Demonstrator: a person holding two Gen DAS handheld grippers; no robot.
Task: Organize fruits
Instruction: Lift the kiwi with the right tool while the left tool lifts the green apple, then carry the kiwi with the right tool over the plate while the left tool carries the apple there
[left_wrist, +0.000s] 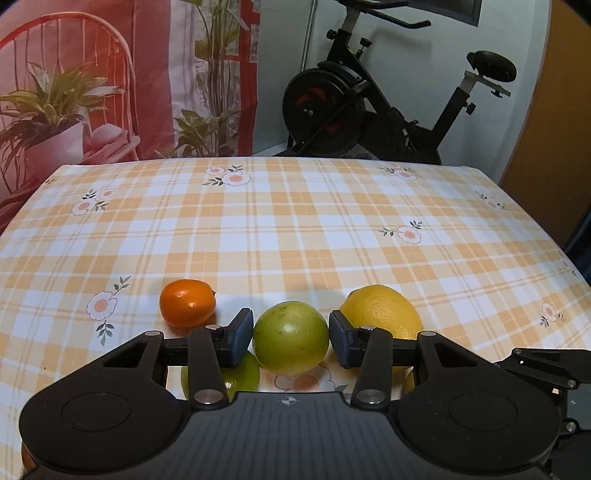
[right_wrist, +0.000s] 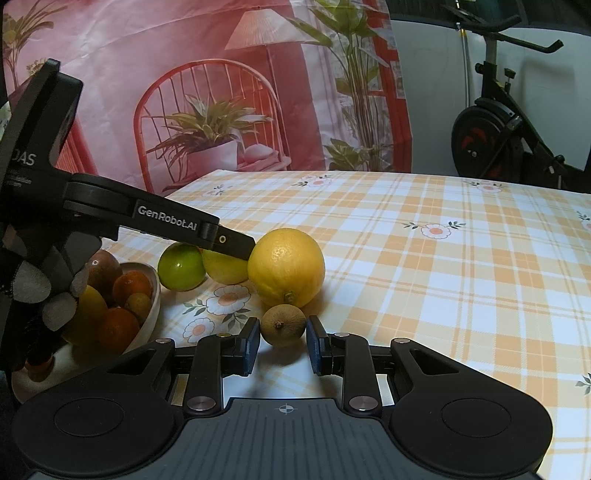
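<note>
The left claw (left_wrist: 291, 338) brackets a green lime (left_wrist: 290, 338), pads at its flanks; whether they press is hard to tell. The right claw (right_wrist: 283, 341) is closed on a small brownish fruit (right_wrist: 283, 329), its stem end facing the camera. Beside it sits a lemon (right_wrist: 286, 266), its long axis roughly upright, stem nub down. A tangerine (left_wrist: 187, 302) lies apart. A bowl (right_wrist: 151, 317) holds more fruit. The tabletop (left_wrist: 295, 229) wears checked cloth; an exercise bike (left_wrist: 369, 107) stands behind.

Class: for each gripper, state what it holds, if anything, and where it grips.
Left gripper: the larger green fruit, pads against its two opposite sides. Right gripper: the small brown fruit, pinched across its middle.
</note>
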